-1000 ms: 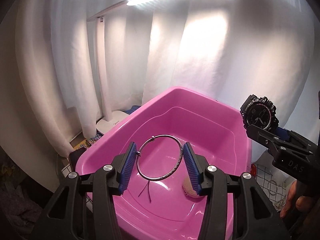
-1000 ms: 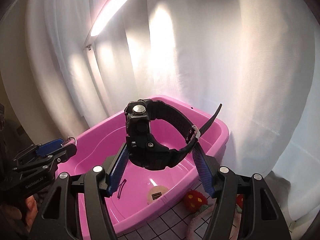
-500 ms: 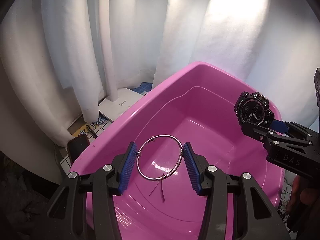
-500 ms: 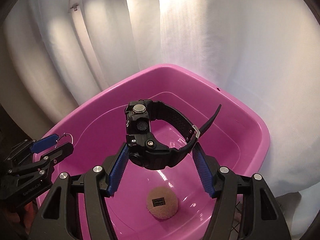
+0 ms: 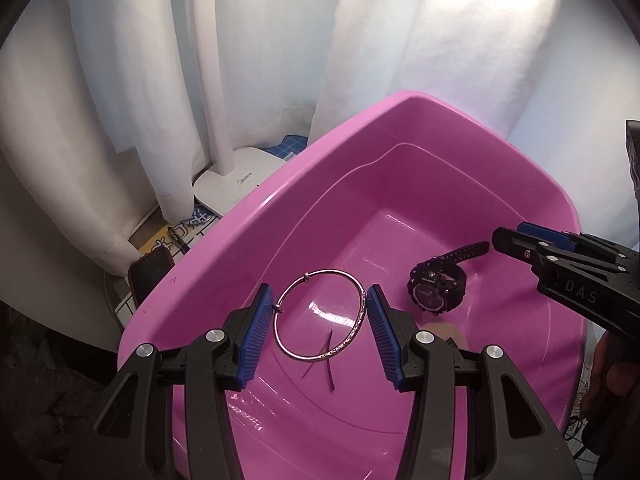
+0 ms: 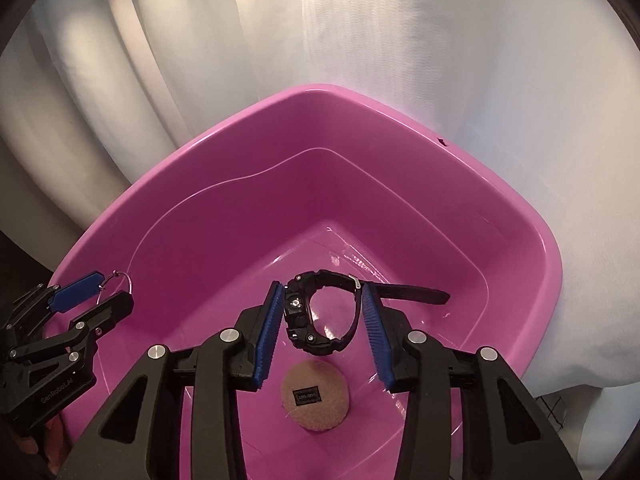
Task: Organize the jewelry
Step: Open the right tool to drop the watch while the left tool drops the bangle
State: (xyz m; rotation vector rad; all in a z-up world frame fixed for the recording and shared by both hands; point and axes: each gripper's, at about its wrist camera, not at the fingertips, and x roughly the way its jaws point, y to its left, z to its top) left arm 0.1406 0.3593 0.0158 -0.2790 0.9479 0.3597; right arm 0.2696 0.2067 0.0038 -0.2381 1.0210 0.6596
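"DAS" shows on the right gripper (image 5: 516, 240) at the frame's right edge, "GenRobot.AI" on the left gripper (image 6: 100, 292) at lower left. The left gripper clasps a silver bangle (image 5: 320, 314) above the pink tub (image 6: 516, 216). The black watch (image 6: 320, 312) lies on the tub floor beside a tan round pad (image 6: 316, 396), the right gripper's fingers spread apart.

Both my wrist feeds are bright and sharp at centre. Light falls from above and behind; the white curtain (image 5: 460, 40) blows out at upper right in my left view. Specular glare streaks the glossy floor of the pink tub (image 6: 340, 256). Fisheye distortion bends the curtain folds, and black vignetting fills the corners. I see no motion blur.
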